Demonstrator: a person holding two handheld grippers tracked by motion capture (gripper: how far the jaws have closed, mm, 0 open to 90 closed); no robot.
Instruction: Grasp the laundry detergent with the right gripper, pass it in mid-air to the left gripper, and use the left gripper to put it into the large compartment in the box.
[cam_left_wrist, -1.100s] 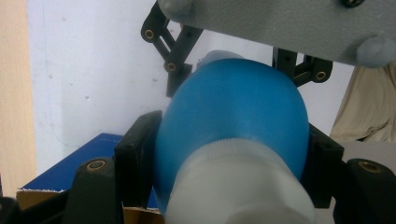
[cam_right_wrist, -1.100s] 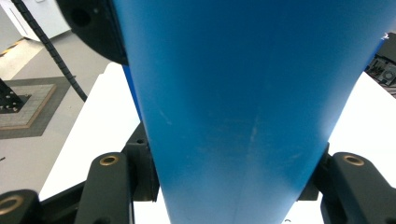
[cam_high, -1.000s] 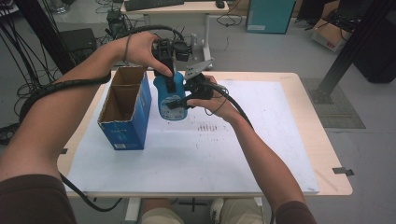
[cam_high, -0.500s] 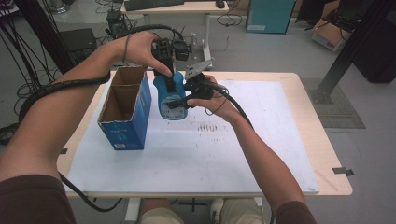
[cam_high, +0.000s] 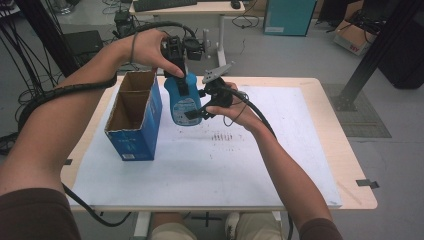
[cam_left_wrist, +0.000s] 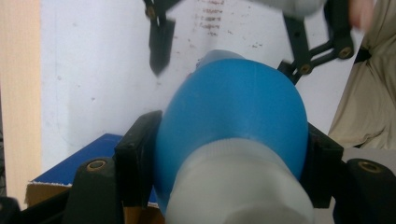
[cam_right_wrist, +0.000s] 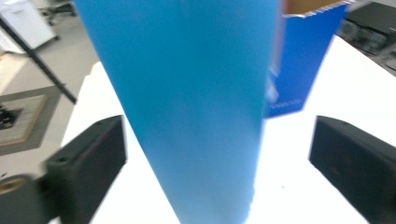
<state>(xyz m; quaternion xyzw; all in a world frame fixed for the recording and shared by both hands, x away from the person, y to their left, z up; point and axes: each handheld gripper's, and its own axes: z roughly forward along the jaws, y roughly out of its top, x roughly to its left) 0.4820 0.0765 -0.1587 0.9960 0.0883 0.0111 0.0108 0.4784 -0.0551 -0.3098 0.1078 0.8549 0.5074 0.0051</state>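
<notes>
Only blurred label print (unreadable), blue bottle (cam_high: 183, 102)

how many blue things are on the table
2: a bottle held upright near the table's middle by the left gripper, and an open box standing just left of it. Anything inside the box is hidden.
</notes>
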